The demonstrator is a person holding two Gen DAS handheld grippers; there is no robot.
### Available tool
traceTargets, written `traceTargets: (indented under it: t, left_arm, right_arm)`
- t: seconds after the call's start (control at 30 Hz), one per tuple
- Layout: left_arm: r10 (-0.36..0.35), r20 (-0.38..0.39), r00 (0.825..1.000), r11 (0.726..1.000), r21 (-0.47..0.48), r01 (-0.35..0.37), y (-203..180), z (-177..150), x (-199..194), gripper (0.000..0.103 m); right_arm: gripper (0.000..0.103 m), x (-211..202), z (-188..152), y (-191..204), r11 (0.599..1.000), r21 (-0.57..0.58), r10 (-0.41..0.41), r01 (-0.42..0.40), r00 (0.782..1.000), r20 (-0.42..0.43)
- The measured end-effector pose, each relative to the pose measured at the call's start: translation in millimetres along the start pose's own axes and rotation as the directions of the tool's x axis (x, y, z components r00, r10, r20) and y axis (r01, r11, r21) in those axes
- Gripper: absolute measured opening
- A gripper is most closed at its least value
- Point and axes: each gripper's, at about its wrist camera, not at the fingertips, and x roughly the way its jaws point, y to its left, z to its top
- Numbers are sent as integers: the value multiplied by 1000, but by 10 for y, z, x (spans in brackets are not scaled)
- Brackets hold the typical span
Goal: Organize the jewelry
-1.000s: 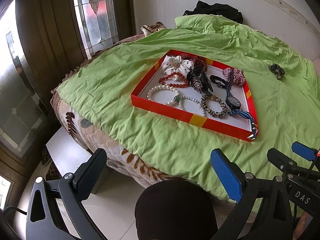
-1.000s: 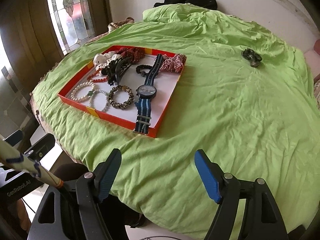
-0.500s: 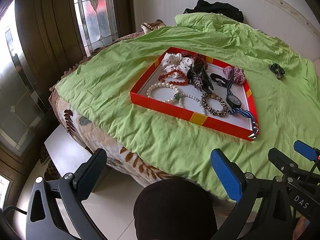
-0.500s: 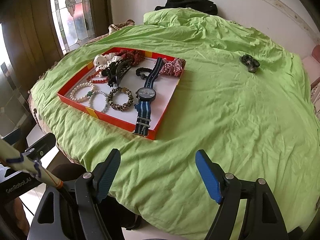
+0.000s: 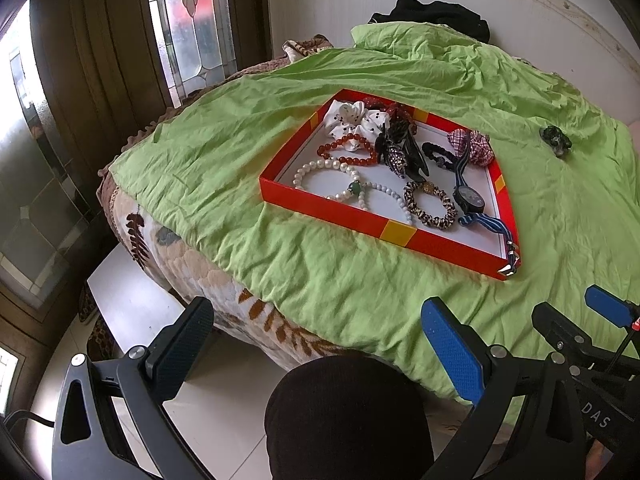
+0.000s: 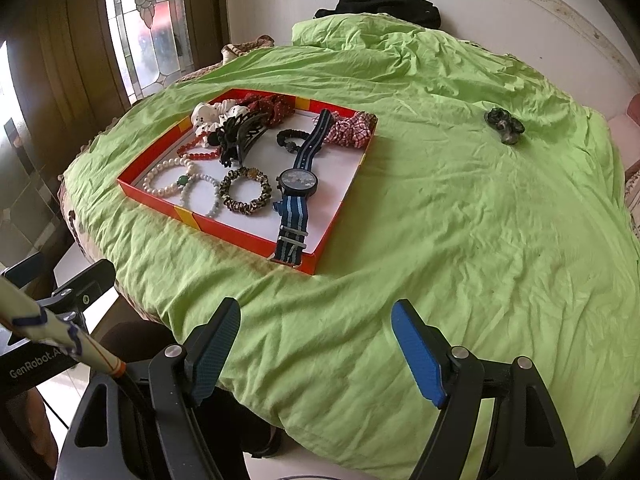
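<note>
A red tray [image 5: 356, 220] [image 6: 224, 227] lies on the green bedspread [image 6: 460, 208]. It holds pearl bracelets [image 5: 324, 172] [image 6: 168, 172], a red bead bracelet [image 5: 348, 152], a leopard-pattern bracelet [image 5: 430, 204] [image 6: 245, 194], a black hair claw [image 5: 400, 152] [image 6: 240, 134], scrunchies [image 5: 352, 122] and a blue striped watch [image 5: 468, 196] [image 6: 298, 188]. A dark hair clip [image 5: 555, 141] [image 6: 503, 124] lies alone on the bedspread, right of the tray. My left gripper [image 5: 316, 344] and right gripper [image 6: 316, 344] are both open and empty, held back off the near edge of the bed.
A black garment [image 6: 380, 4] lies at the bed's far edge by the white wall. A stained-glass window [image 5: 188, 28] and dark wood panelling stand to the left. A dark rounded shape [image 5: 348, 416] sits below my left gripper over the pale tiled floor.
Both grippers have pulled back and risen slightly from the bed, so the tray looks a little farther away. Nothing on the bed has moved.
</note>
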Motion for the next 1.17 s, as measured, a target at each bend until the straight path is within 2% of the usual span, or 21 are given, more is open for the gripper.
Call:
traceTargets:
  t: [0.67,1.17]
  left_arm:
    - [5,-11,1000,1000,-5,-5,-4,-20,34,103]
    - [32,5,999,999,8,-32,-93,22,-128,103]
  right_arm:
    - [82,30,-33,26,1000,-14,19,-19,1000,-6]
    - [83,-37,-45,-81,999,18,44,-44,999,9]
